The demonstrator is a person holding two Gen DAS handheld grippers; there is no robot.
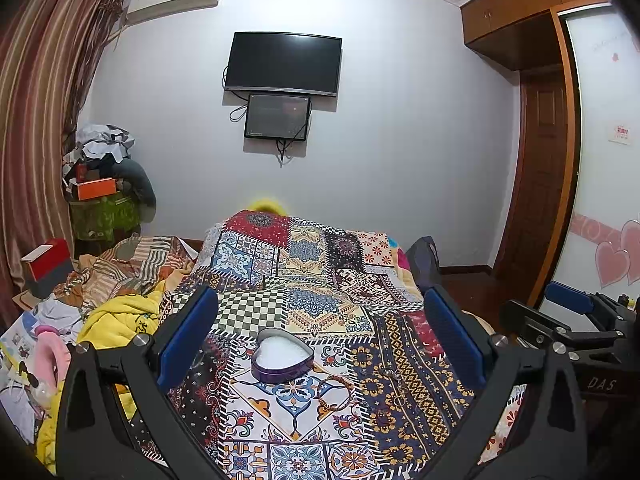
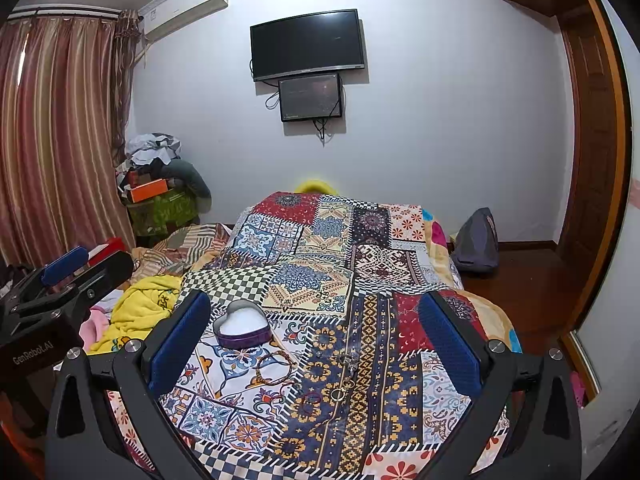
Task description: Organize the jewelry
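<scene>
A patchwork quilt (image 2: 340, 280) was seen spread over the bed, with a crumpled yellow blanket (image 2: 140, 316) at its left edge. Above the quilt, the left gripper (image 1: 320, 336) and the right gripper (image 2: 316, 336) were both held wide apart, with nothing between their blue pads. A heart-shaped tin (image 2: 243, 326) with a white lining was set open on the quilt. Just beside it a beaded bracelet (image 2: 276, 366) was laid, and near that a silver chain with rings (image 2: 347, 372) and a small red ring (image 2: 311, 400).
</scene>
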